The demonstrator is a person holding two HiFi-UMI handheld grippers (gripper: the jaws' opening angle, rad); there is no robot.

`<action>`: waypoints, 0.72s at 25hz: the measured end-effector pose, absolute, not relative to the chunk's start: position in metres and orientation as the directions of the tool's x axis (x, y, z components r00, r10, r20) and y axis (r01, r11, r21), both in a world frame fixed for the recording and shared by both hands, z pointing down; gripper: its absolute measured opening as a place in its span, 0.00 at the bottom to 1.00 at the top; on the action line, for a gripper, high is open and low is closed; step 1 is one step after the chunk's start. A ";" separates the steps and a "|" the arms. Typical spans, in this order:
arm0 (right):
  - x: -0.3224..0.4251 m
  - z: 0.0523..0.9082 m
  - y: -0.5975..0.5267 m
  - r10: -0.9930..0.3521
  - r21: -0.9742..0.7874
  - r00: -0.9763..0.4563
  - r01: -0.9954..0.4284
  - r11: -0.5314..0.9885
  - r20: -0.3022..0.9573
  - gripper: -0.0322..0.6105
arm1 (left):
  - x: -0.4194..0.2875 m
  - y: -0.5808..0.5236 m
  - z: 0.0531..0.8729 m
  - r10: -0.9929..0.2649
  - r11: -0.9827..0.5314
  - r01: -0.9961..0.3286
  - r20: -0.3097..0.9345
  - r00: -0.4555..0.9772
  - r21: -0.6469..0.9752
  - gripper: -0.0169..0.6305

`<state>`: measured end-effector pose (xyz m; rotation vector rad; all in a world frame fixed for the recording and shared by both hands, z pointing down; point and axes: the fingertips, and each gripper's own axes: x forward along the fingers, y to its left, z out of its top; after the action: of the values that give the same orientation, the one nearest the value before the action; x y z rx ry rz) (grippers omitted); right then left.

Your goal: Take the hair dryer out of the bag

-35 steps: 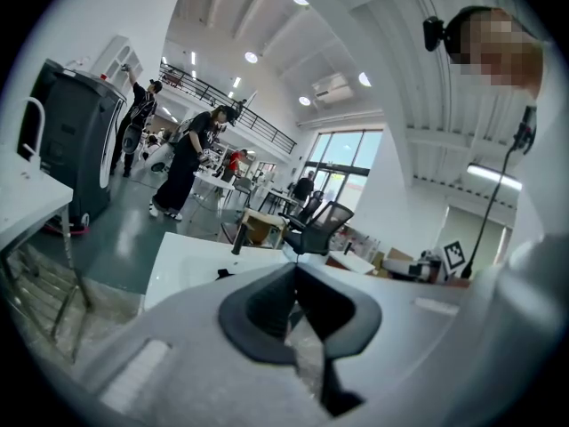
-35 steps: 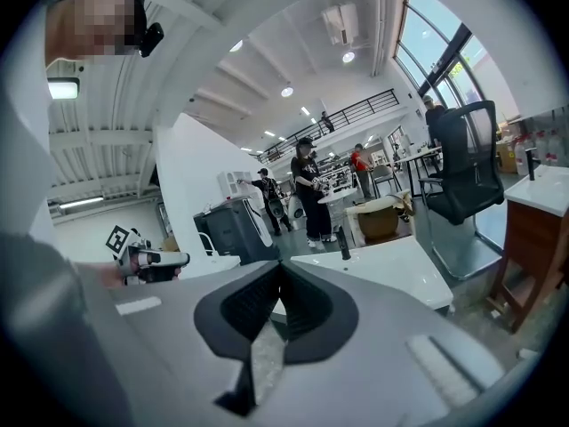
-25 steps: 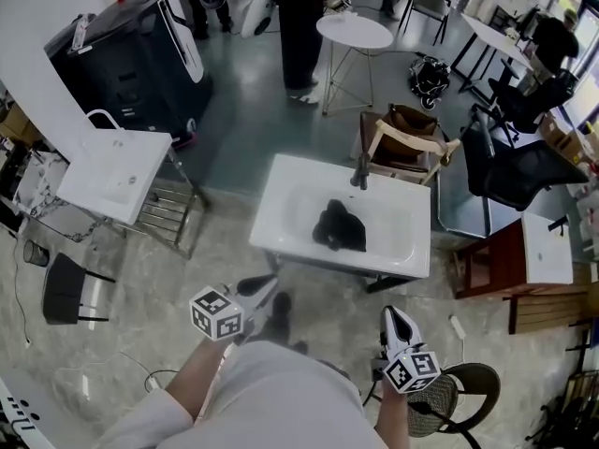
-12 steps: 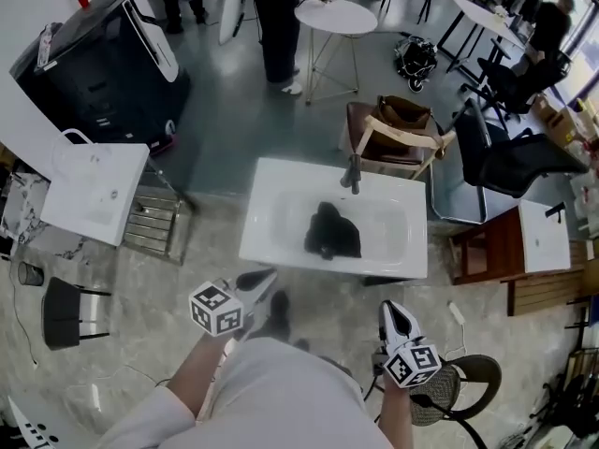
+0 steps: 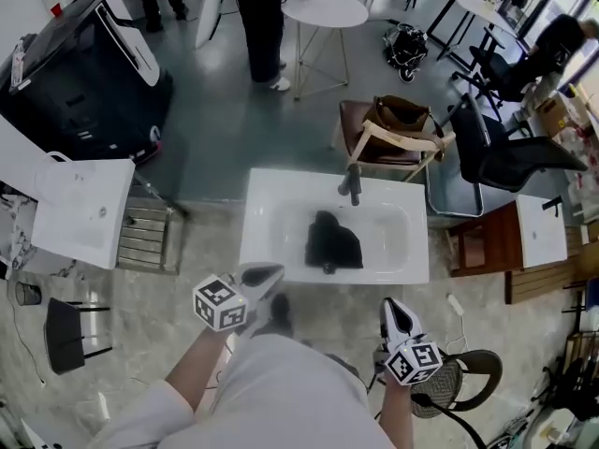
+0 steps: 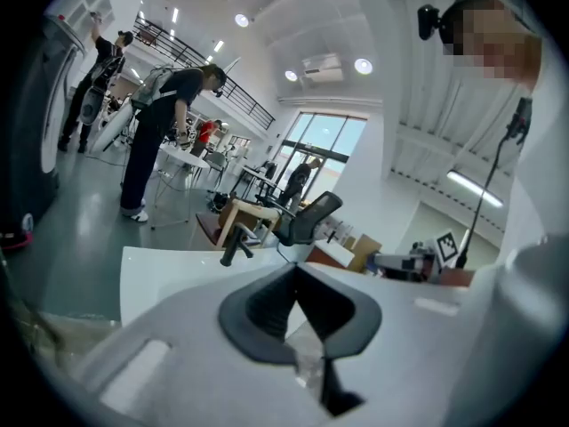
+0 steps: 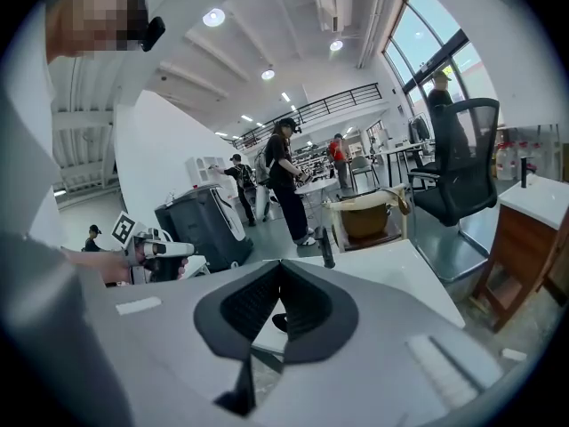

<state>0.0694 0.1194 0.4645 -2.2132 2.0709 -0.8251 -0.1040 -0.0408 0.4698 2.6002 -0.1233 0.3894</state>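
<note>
A black bag (image 5: 332,244) lies crumpled in the basin of a white sink (image 5: 271,213) with a dark faucet (image 5: 351,183) at its far rim. No hair dryer shows. My left gripper (image 5: 271,271) hangs just short of the sink's near left edge, jaws shut and empty. My right gripper (image 5: 393,309) is lower right, a little before the near edge, also shut on nothing. In the left gripper view the closed jaws (image 6: 298,278) point over the sink top (image 6: 160,274) toward the faucet (image 6: 236,243). In the right gripper view a sliver of the bag (image 7: 279,323) shows behind the closed jaws (image 7: 280,278).
A wooden chair with a brown bag (image 5: 398,129) stands behind the sink, a black office chair (image 5: 505,162) beside it. A wooden cabinet with a white top (image 5: 533,237) is right, a second white sink (image 5: 80,209) left. A person (image 5: 260,17) stands at a round table (image 5: 326,9).
Both grippers and the head camera have come closer to the sink, which now sits lower and larger in view. Both pairs of jaws stayed shut. The bag has not moved.
</note>
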 end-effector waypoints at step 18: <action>0.079 0.472 0.053 -0.922 -0.331 0.046 -0.926 -0.184 0.385 0.06 | -0.084 -0.103 0.475 0.061 -0.877 -0.090 0.294 0.954 0.473 0.03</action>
<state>0.0793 0.0529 0.4722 -2.2771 2.0107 -0.8282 -0.0840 -0.1033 0.4755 2.6071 -0.0210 0.4131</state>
